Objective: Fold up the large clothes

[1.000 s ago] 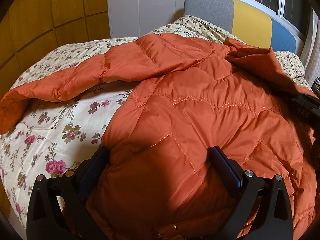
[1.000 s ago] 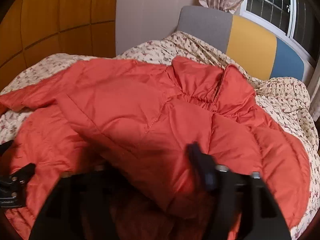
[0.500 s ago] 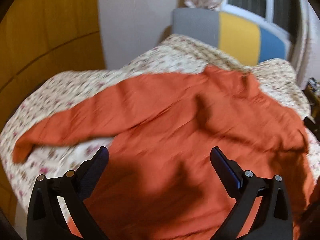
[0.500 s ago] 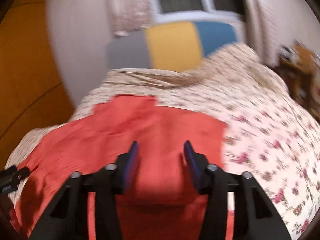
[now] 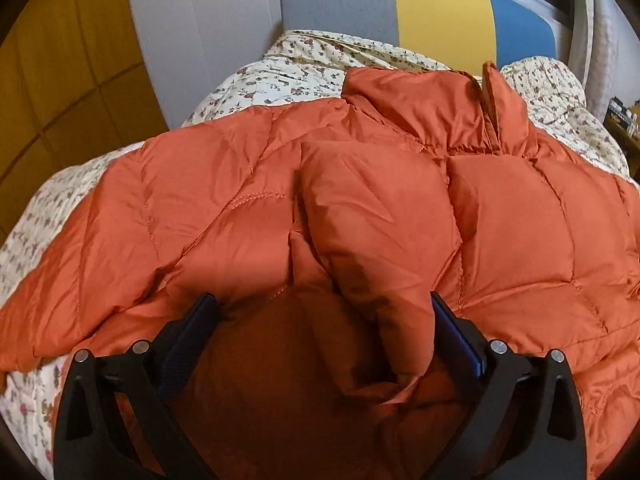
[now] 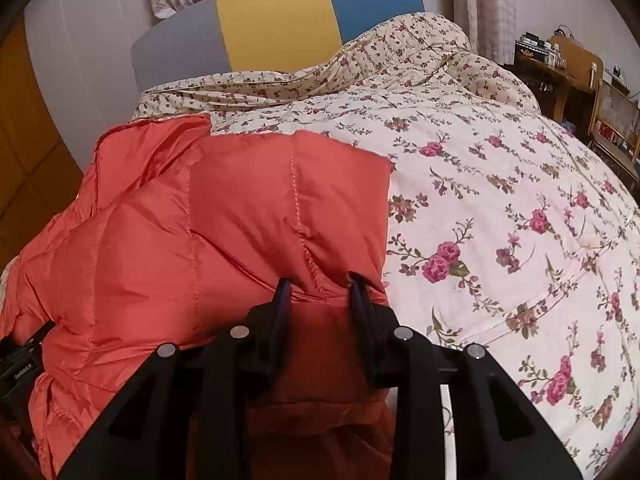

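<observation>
On the floral quilt (image 6: 500, 184), a sleeve (image 5: 372, 240) is now laid across the orange jacket (image 5: 192, 200), toward twelve o'clock. Right gripper (image 6: 320, 288) jaws are closing narrow on the jacket's edge; left gripper (image 5: 324, 312) is held wide, pads clear. One side fold is judged done.

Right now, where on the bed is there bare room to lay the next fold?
Open quilt lies right of the orange jacket, running to the rumpled covers by the headboard. Left of the jacket, only a narrow floral strip remains.
</observation>
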A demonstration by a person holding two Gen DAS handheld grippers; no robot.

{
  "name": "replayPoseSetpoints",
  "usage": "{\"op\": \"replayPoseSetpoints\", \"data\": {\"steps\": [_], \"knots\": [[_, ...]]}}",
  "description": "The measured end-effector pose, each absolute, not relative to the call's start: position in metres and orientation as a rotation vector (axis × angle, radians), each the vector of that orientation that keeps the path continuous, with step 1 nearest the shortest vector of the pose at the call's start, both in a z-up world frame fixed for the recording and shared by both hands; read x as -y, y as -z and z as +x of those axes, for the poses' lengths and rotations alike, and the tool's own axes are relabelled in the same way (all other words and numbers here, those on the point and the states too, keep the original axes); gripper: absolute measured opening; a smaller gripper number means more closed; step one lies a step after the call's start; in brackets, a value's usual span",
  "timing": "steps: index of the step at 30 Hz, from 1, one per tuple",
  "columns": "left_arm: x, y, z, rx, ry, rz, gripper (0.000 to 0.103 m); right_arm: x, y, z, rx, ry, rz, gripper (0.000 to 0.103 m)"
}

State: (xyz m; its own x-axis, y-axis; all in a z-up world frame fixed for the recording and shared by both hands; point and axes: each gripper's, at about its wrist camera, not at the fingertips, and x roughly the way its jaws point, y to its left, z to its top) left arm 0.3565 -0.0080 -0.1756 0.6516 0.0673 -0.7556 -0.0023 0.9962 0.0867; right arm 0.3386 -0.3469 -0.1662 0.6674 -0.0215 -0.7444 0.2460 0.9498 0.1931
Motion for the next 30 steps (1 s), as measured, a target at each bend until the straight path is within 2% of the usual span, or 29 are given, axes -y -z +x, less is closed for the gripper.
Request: {"op": "replayPoseSetpoints", "data": {"steps": [4,6,12,18,22,25,30], "knots": [[0.007,0.177,0.356,-0.864,-0.042,0.079,0.1,0.332,0.121,0.326,-0.665,0.106,0.268,0.032],[0.011,0.176,0.356,-0.86,-0.048,0.089,0.1,0.322,0.11,0.339,-0.643,0.09,0.221,0.032],[0.012,0.177,0.356,-0.858,-0.045,0.083,0.1,0.334,0.152,0.409,-0.813,0.153,0.246,0.029],[0.01,0.179,0.357,-0.859,-0.031,0.073,0.1,0.338,0.173,0.414,-0.808,0.172,0.248,0.028],[0.011,0.181,0.359,-0.861,-0.029,0.072,0.1,0.349,0.167,0.397,-0.765,0.149,0.315,0.03],[0.009,0.181,0.36,-0.865,-0.027,0.066,0.1,0.348,0.148,0.358,-0.711,0.142,0.316,0.037],[0.009,0.181,0.36,-0.865,-0.029,0.068,0.1,0.332,0.141,0.306,-0.76,0.166,0.236,0.038]]}}
